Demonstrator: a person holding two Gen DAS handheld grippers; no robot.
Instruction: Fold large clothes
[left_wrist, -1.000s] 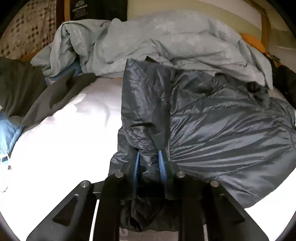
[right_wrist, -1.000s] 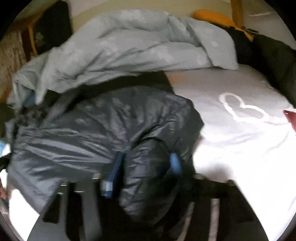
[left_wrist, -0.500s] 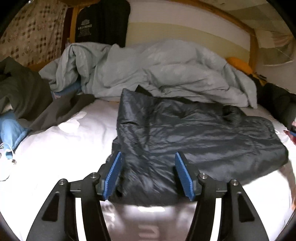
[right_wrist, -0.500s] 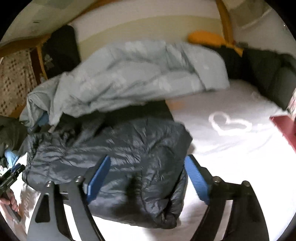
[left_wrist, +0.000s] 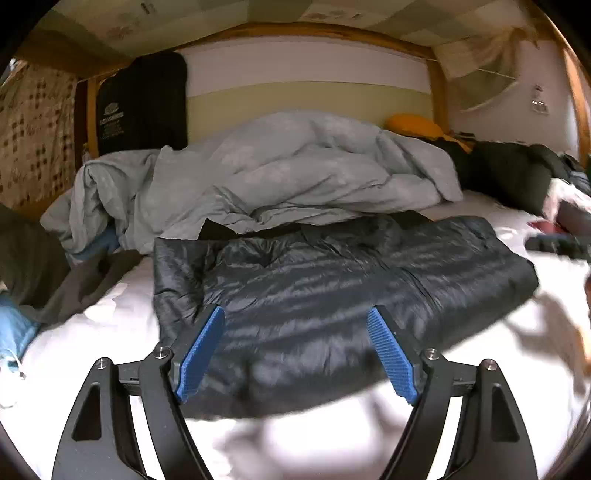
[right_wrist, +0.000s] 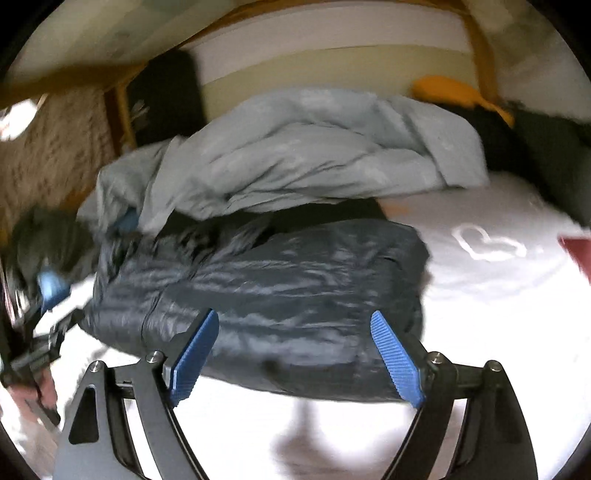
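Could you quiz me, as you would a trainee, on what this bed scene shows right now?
1. True or false: the dark quilted puffer jacket lies folded on the white bed sheet.
2. What is clamped between the blue-padded fingers of the left gripper? A) a sleeve B) nothing C) the duvet
3. What lies bunched up behind the jacket?

Key
1. True.
2. B: both it and the right gripper are open, clear of the jacket.
3. The crumpled pale grey-blue duvet.
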